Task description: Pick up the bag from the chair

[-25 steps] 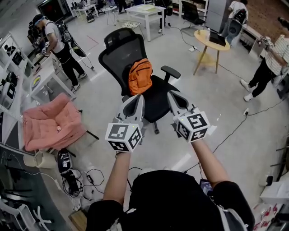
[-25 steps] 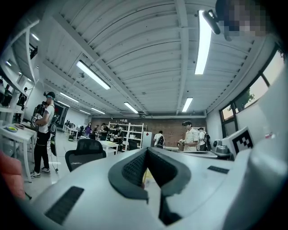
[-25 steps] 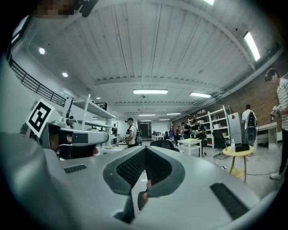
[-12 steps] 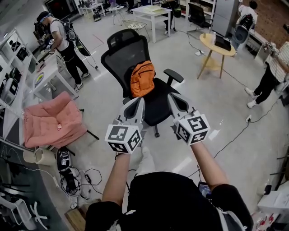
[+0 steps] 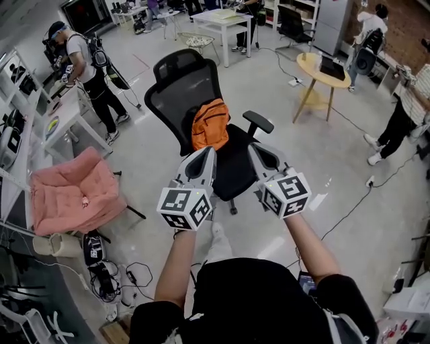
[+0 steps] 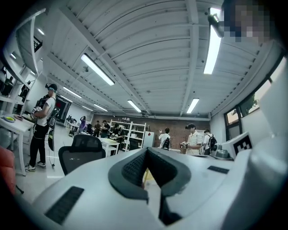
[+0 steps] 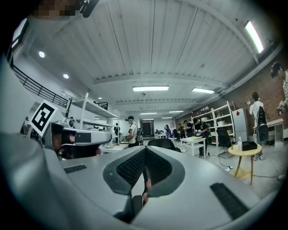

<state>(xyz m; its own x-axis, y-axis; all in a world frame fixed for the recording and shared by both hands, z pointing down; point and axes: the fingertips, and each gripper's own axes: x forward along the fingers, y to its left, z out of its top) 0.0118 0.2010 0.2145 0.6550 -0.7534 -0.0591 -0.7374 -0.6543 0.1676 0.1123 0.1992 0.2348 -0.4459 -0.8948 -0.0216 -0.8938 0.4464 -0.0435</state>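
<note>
Orange bag (image 5: 209, 124) sits on the seat of a black mesh office chair (image 5: 180, 84), standing upright with its back leaning on the backrest, toward the left half of the seat. Its outer flap faces forward. Whether it is zipped, and what is inside it, cannot be told from these views.

Both tools are held out side by side in front of the chair, tips pointing at the seat's front edge, and neither touches the bag. The left gripper (image 6: 146, 152) has its jaws drawn together at the tips with nothing between them; only a thin sliver of background shows behind the dark ribbed pads. The right gripper (image 7: 145, 152) is likewise closed up tight and empty. Each carries its marker cube near the person's hands.

The chair stands on a pale glossy floor (image 5: 316, 154). To the left lies a pink padded cushion seat (image 5: 70, 191), with a tangle of cables (image 5: 111, 269) and small dark gear on the floor below it. Beyond the chair on the right is a round yellow table (image 5: 321, 67) whose surface bears a dark flat item (image 5: 332, 68). A white table (image 5: 225, 20) stands farther back. One person (image 5: 84, 67) works at a white bench on the left, and another person (image 5: 403, 107) stands at the right edge.
</note>
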